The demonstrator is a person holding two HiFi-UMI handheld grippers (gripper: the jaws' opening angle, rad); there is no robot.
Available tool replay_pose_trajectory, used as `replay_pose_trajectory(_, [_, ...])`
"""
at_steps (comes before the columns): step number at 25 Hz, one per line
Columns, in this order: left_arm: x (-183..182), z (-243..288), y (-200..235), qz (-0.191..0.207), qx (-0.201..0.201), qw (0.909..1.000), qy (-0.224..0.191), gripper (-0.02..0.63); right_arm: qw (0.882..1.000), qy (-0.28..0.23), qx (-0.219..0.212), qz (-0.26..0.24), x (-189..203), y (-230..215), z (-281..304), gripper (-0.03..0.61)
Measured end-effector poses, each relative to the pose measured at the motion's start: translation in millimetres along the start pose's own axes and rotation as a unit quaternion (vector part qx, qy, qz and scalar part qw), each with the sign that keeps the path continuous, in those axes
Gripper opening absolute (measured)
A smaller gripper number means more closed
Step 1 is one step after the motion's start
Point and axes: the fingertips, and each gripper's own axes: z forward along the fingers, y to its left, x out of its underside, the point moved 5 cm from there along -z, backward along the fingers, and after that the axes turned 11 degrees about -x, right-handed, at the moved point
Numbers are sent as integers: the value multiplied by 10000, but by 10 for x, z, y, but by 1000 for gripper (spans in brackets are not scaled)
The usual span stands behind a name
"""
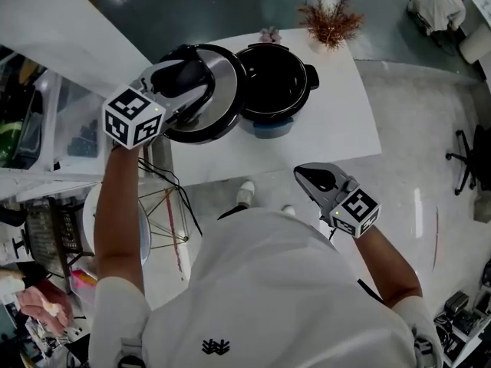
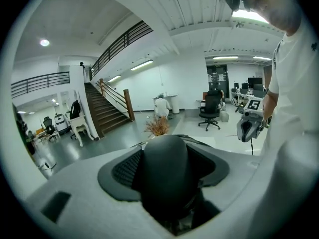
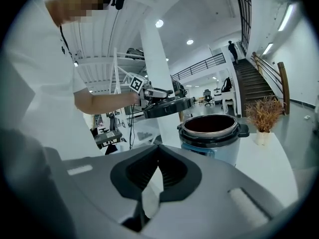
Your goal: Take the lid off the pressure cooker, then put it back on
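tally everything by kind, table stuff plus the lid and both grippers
pressure cooker pot: 1
lid: 1
dried plant: 1
small pink item: 1
grippers, left gripper and right gripper: 2
total: 6

Big open office hall, a bit like workshop. Wide stairs (image 2: 107,111) go up to balcony with rail (image 2: 40,81). Long lights (image 2: 142,64) on white ceiling. Black wheel chair for desk (image 2: 209,111), screens (image 2: 254,82) at back. Shiny grey floor (image 1: 414,90). White table (image 1: 345,121) in middle. Loose cables (image 1: 165,179), clear boxes (image 1: 69,133) at side.
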Motion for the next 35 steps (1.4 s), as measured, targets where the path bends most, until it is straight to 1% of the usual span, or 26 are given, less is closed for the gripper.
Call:
replay_pose_trajectory(8, [420, -488, 52, -305, -626, 9973, 247, 291, 9983, 144, -547, -141, -5, 75, 220, 14])
replay_pose_trajectory(15, [740, -728, 39, -460, -945, 9934, 466, 291, 9961, 241, -822, -209, -15, 114, 351, 14])
replay_pose_trajectory(24, [1024, -850, -2, -649, -1163, 9893, 597, 291, 9934, 379, -1056, -220, -14, 139, 496, 14])
replay_pose_trajectory(31, [1265, -845, -33, -809, -1236, 9867, 678, 291, 9924, 421, -1129, -233, -42, 179, 629, 14])
replay_pose_trajectory(35, [1380, -798, -52, -845, -1265, 9858, 708, 291, 9931, 438, -1072, -197, -37, 191, 649, 14])
